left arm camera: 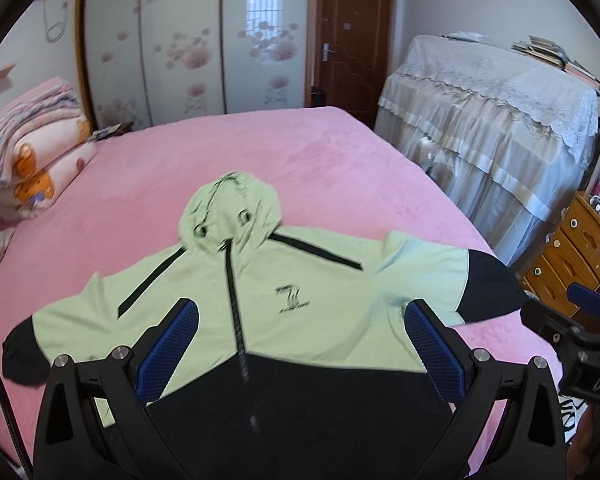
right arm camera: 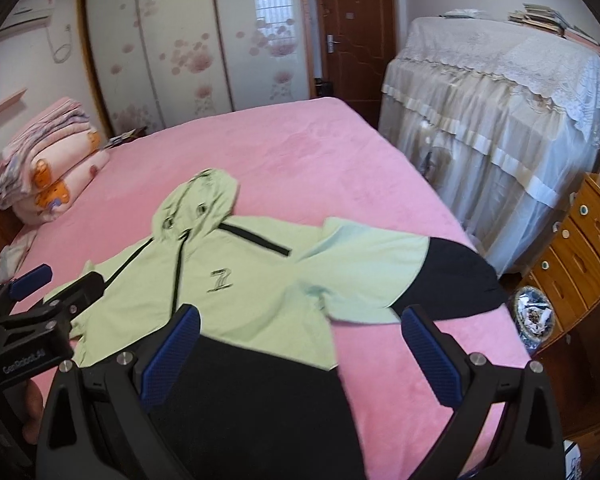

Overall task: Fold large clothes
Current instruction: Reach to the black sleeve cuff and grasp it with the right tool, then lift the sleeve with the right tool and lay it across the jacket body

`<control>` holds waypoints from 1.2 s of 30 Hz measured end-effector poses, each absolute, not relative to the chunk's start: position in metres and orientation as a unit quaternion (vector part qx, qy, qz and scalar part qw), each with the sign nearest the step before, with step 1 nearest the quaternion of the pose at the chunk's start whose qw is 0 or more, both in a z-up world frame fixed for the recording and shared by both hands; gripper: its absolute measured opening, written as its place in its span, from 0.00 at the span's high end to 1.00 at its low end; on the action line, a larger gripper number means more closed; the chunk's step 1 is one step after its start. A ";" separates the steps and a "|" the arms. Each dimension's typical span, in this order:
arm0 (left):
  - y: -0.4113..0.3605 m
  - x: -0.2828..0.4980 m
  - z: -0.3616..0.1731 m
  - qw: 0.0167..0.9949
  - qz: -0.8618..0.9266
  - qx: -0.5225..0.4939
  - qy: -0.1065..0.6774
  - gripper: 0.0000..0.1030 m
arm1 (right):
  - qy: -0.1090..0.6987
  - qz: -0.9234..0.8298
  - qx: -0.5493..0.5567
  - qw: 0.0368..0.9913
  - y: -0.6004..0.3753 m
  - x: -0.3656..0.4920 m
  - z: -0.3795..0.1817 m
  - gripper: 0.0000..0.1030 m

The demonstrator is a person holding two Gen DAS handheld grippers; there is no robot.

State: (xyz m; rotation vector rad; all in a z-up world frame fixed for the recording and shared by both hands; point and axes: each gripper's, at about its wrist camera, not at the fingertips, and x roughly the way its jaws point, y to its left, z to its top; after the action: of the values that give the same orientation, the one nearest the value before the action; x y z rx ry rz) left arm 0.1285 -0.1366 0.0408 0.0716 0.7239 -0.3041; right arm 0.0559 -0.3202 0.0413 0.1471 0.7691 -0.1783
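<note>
My left gripper point(left arm camera: 300, 344) has its fingers wide apart and holds nothing; my right gripper point(right arm camera: 300, 344) is wide apart too, holding nothing; the green and black jacket point(left arm camera: 284, 292) lies flat, front up, on the pink bed point(left arm camera: 300, 144).

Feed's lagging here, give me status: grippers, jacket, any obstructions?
Left gripper open, right gripper open, both empty above the hem. Hooded jacket spread flat on pink bed, sleeves out, unfolded. Nothing in the way.

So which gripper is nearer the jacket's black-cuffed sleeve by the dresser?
Right. The right gripper hangs open just short of that sleeve; the left gripper is open over the jacket's zipper, farther away.
</note>
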 end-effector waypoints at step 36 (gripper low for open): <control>-0.395 0.284 -0.177 0.875 -0.163 0.132 0.436 0.01 | 0.410 -0.292 0.441 0.743 -0.673 0.118 -0.213 0.21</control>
State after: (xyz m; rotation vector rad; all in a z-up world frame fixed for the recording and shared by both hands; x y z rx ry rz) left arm 0.2844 -0.3948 -0.1775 0.2749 0.9101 -0.3400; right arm 0.1178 -0.6735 -0.2129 0.9660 0.8985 -0.6395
